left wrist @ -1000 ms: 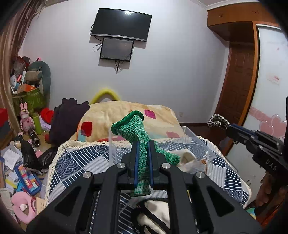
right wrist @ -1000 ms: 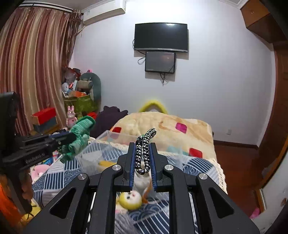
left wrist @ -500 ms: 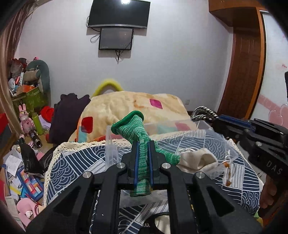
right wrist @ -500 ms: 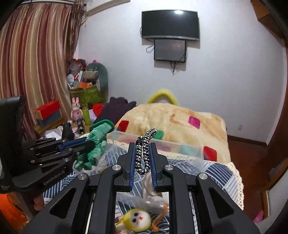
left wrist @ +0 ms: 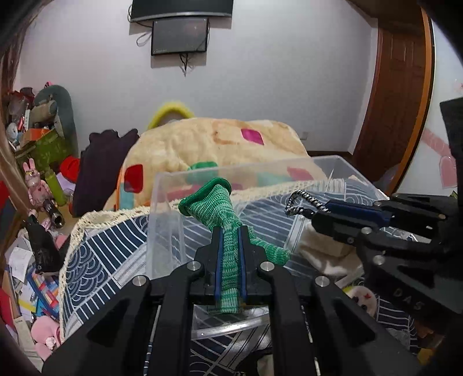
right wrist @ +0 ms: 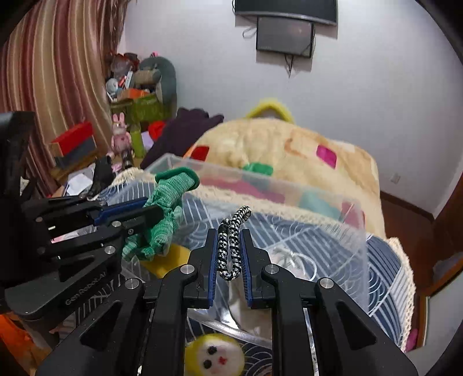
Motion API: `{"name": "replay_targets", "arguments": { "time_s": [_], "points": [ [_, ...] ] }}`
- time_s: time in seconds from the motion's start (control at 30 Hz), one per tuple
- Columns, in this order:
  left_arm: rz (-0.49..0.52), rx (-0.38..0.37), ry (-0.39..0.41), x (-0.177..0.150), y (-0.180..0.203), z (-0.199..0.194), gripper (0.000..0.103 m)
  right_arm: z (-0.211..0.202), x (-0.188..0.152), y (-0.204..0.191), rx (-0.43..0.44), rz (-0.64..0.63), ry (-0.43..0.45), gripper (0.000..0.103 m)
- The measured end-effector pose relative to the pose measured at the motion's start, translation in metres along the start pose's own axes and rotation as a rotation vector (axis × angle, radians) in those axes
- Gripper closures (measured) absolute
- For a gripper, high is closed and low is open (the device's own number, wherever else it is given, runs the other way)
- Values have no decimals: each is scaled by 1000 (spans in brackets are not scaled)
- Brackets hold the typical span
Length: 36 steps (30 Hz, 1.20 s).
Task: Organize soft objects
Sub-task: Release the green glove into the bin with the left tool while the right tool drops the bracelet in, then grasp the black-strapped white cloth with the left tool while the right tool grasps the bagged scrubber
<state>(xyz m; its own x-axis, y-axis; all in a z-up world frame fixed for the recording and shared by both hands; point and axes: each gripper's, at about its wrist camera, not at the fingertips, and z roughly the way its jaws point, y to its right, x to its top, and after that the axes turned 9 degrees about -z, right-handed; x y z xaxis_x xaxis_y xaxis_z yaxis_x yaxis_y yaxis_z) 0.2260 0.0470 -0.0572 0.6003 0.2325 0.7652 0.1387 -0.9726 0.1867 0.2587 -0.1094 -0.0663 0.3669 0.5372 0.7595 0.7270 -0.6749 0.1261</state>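
The left hand-held gripper (left wrist: 230, 245) is clamped on a green knitted sock (left wrist: 222, 214), whose cuff sticks up past the fingertips while the toe hangs below the jaws. The right hand-held gripper (right wrist: 229, 245) pinches a black-and-white braided cord (right wrist: 231, 245) folded into a loop between its blue pads. From the left wrist view the right tool sits at about 3 o'clock, its cord tip (left wrist: 298, 201) pointing toward the sock.

Both tools hover over a clear plastic bin (left wrist: 167, 219) standing on a bed covered with a navy wave-patterned spread (left wrist: 110, 245) with a lace edge. A yellow-faced doll (right wrist: 214, 358) lies just beside the bin's near wall, at 6 o'clock in the right view. Beyond the bin lies a cream blanket (left wrist: 220, 144) with coloured patches; a wall-mounted TV (right wrist: 285, 8) hangs at 12 o'clock, striped curtains (right wrist: 58, 57) at 10 o'clock.

Compared with a second ago, both tools have dropped lower and drawn closer together, with the bin now directly under them.
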Motion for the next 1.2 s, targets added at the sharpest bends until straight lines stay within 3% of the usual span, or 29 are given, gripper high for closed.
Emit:
{"name": "replay_targets", "arguments": {
  "time_s": [0.23, 0.4, 0.43, 0.47, 0.53, 0.57, 0.7, 0.9, 0.97, 1.03, 1.2],
  "points": [
    [5, -2, -10, -3, 0, 0, 87, 5, -6, 2, 1, 2, -30, 82],
    [-2, -11, 0, -3, -2, -8, 81, -1, -8, 4, 6, 12, -16, 63],
    [-3, -14, 3, -3, -3, -11, 79, -5, -8, 5, -1, 14, -6, 52],
    [-3, -16, 5, -3, -3, -14, 75, -8, -9, 5, -9, 17, 6, 43],
    [-5, -21, 11, -3, -5, -19, 62, -14, -9, 6, -33, 15, 32, 37],
    [-11, -24, 23, -2, -5, -24, 54, -19, -9, 6, -44, 11, 43, 37],
    [-30, -37, 66, -1, -8, -40, 48, -35, -6, 6, -66, 5, 82, 35],
    [-18, -36, 127, -1, -6, -68, 22, -65, -7, 5, -82, 6, 161, 31],
    [-15, -31, 162, -4, -5, -81, 9, -74, -9, 4, -92, 7, 187, 25],
    [-15, -26, 189, -8, -5, -92, 3, -83, -12, 2, -104, 6, 216, 22],
    [0, -23, 196, -25, -2, -104, 2, -95, -23, -4, -117, -1, 238, 22]
  ]
}}
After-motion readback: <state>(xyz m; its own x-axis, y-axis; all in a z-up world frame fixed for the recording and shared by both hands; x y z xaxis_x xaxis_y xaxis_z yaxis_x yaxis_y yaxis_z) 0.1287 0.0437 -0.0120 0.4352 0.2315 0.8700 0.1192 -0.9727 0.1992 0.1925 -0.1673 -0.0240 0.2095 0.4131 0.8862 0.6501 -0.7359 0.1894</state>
